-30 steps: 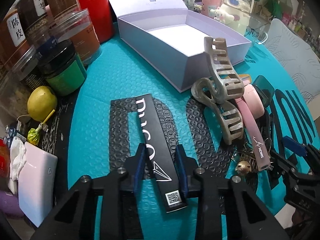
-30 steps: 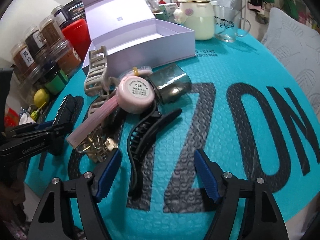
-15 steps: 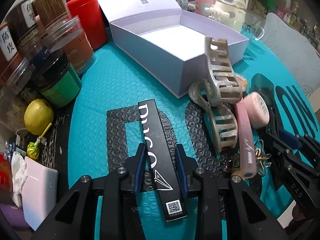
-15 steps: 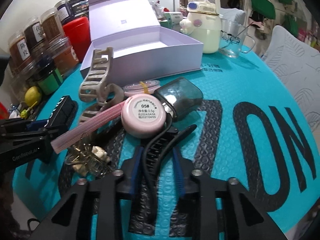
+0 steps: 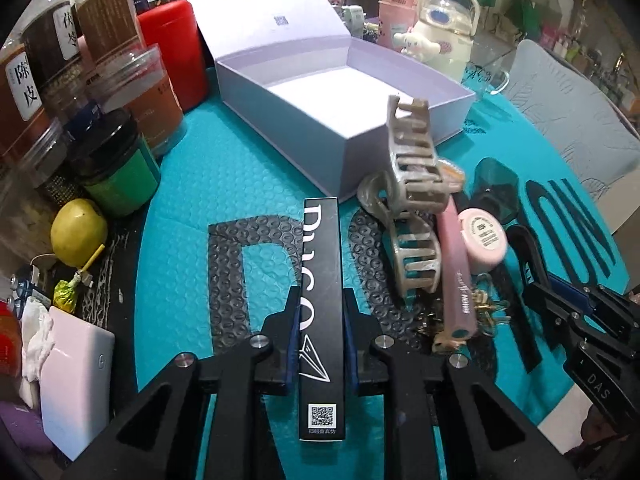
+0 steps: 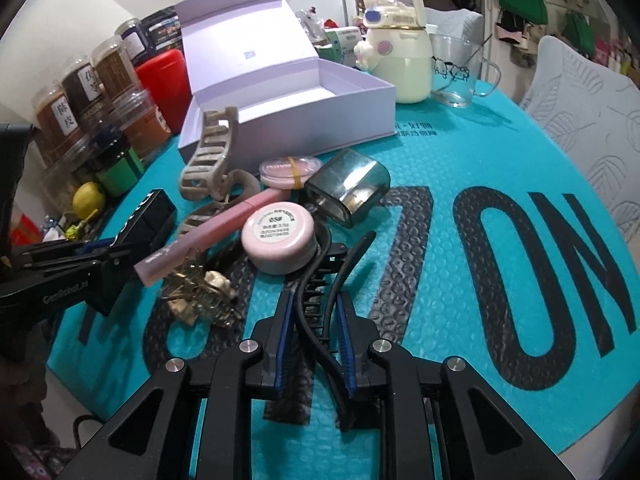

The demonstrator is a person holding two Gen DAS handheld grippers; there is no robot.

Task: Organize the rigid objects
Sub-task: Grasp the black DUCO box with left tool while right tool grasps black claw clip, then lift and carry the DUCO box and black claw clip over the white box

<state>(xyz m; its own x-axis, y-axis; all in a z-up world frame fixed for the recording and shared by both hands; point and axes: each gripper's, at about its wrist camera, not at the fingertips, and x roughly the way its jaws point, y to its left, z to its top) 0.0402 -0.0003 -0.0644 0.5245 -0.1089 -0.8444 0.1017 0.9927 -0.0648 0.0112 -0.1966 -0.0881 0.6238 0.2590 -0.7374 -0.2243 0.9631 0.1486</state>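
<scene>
My left gripper (image 5: 320, 312) is shut on a long black box (image 5: 322, 280) with white lettering and holds it lifted and straight ahead; it also shows in the right wrist view (image 6: 150, 216). My right gripper (image 6: 314, 312) is shut on a black hair claw clip (image 6: 320, 280). An open lilac box (image 5: 344, 96), empty inside, stands behind; it also shows in the right wrist view (image 6: 288, 100). Between them lie a beige claw clip (image 5: 414, 168), a pink tube (image 5: 458, 280), a round pink compact (image 6: 278, 242), a smoky grey case (image 6: 348, 192) and a gold clip (image 6: 200, 296).
Jars (image 5: 100, 80), a red canister (image 5: 172, 48), a green jar (image 5: 116, 172) and a lemon (image 5: 78, 232) crowd the left. A pink power bank (image 5: 76, 380) lies at the near left. A cream kettle bottle (image 6: 396, 52) and a glass mug (image 6: 460, 72) stand behind the box.
My left gripper has lifted the black box and turned it straight. My right gripper moved in from open and closed on the black claw clip.
</scene>
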